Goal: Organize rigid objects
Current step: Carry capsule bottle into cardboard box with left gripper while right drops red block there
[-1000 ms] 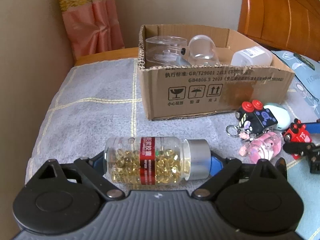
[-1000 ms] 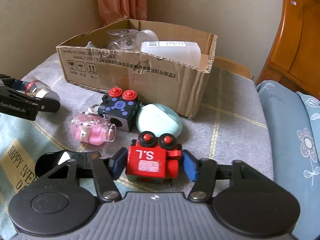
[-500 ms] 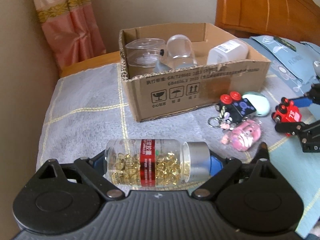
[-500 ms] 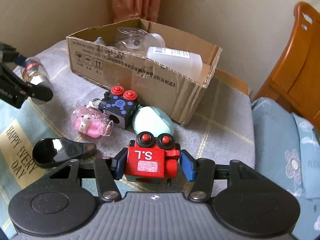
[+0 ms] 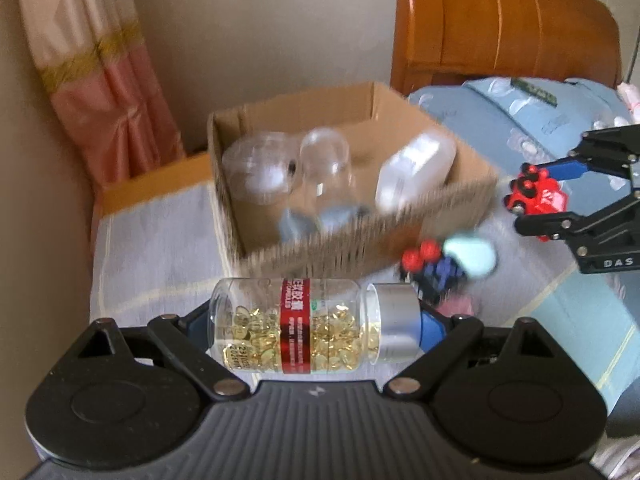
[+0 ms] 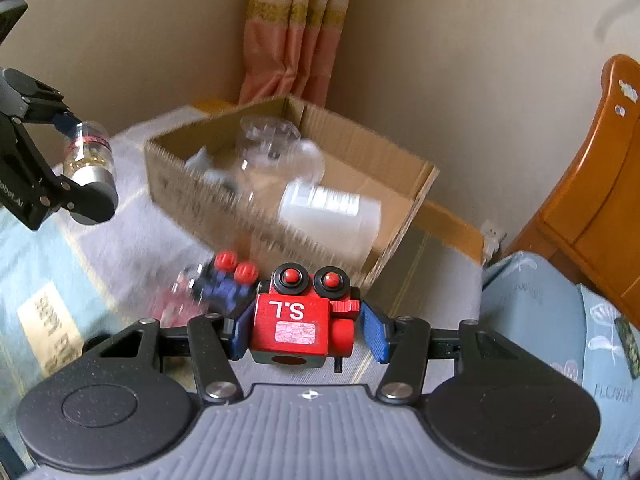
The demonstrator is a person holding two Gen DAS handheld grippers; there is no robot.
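Capsule bottle (image 5: 310, 325) lies crosswise between the left gripper's (image 5: 316, 326) fingers, clamped end to end, silver cap toward the right finger; red toy robot (image 6: 303, 319) marked "S.L" sits gripped between the right gripper's (image 6: 306, 330) blue pads; ahead of both pairs of fingers stands the open cardboard box (image 5: 456, 196) holding clear containers (image 5: 280, 168) and a white bottle (image 5: 416, 172).

Left hand-held gripper (image 5: 316, 326) and right hand-held gripper (image 6: 306, 330) both clamped, raised.
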